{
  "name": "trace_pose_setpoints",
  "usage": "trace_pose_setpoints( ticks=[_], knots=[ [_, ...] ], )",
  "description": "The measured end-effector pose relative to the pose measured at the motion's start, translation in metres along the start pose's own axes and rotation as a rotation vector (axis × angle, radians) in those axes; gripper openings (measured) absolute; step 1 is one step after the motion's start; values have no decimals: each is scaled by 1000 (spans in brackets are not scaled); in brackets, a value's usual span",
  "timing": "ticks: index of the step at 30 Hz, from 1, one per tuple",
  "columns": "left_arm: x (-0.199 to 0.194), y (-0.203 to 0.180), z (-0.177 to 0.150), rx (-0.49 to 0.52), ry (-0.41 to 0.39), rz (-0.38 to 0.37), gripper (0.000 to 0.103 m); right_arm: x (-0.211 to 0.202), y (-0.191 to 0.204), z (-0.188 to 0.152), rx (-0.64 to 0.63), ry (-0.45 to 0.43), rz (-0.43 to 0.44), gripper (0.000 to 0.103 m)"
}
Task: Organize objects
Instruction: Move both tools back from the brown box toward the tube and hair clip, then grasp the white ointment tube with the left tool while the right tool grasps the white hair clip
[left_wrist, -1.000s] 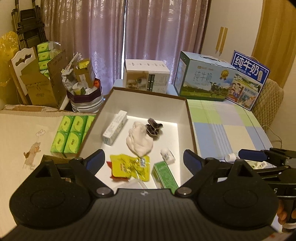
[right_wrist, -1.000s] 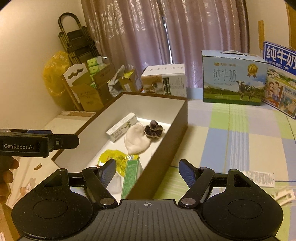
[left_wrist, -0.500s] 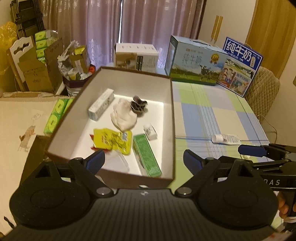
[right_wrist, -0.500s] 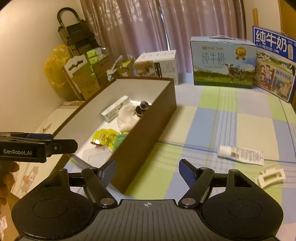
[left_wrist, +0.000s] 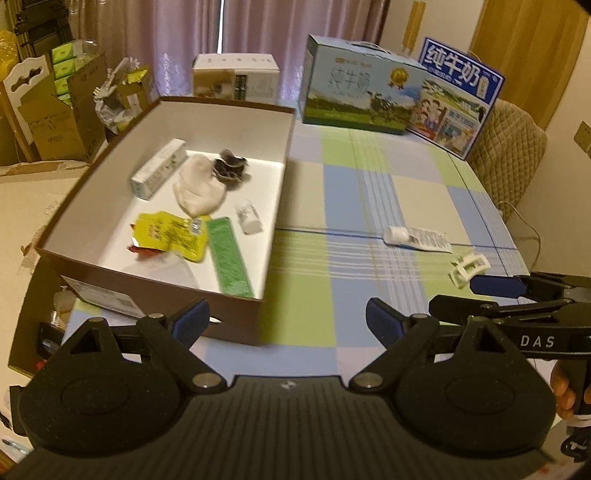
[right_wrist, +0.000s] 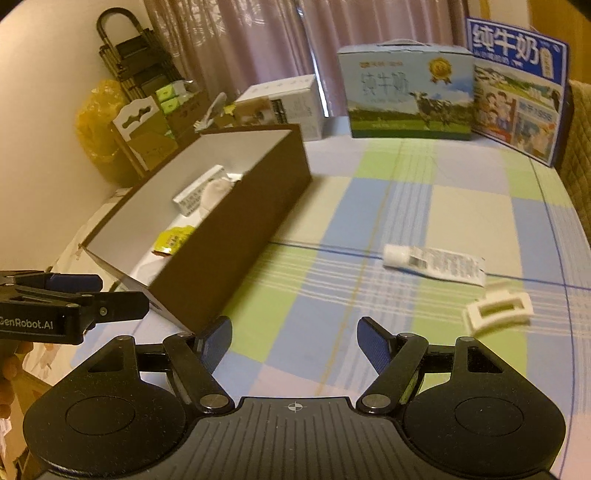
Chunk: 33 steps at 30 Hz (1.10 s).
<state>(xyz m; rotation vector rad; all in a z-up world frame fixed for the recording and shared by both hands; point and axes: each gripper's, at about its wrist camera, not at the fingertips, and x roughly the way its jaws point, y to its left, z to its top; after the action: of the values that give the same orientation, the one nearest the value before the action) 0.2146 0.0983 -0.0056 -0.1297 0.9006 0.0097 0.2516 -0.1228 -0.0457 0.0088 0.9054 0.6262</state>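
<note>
A brown box (left_wrist: 284, 155) with a white inside stands on the left of the checked tablecloth; it also shows in the right wrist view (right_wrist: 258, 206). It holds a white carton (left_wrist: 159, 168), a white cloth (left_wrist: 197, 188), a dark hair tie (left_wrist: 231, 168), a yellow packet (left_wrist: 168, 234), a green box (left_wrist: 229, 258) and a small white bottle (left_wrist: 249, 218). A white tube (right_wrist: 434, 264) and a white hair clip (right_wrist: 498, 308) lie on the cloth to the right. My left gripper (left_wrist: 286, 321) and right gripper (right_wrist: 293, 339) are both open and empty, near the table's front edge.
Two milk cartons (left_wrist: 362, 96) (left_wrist: 456, 96) and a white box (left_wrist: 236, 77) stand at the back. Cardboard boxes with green packs (left_wrist: 55, 99) are piled at the left. A quilted chair (left_wrist: 506, 147) is at the right.
Both grippers have pulled back and away from the box, towards the near edge of the table. The tube and clip have come into view. Both stay open.
</note>
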Motion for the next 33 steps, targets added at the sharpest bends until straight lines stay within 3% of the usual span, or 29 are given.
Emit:
trace_pose_setpoints(
  ticks=[16, 24, 33],
  knots=[
    [31, -77, -5, 87, 52, -80, 90, -27, -76, -29, 146, 20, -109, 72],
    [61, -114, -3, 164, 66, -132, 90, -36, -111, -41, 224, 18, -176, 72],
    [103, -137, 6, 237, 85, -137, 89, -27, -140, -44, 273, 15, -224, 72]
  ],
)
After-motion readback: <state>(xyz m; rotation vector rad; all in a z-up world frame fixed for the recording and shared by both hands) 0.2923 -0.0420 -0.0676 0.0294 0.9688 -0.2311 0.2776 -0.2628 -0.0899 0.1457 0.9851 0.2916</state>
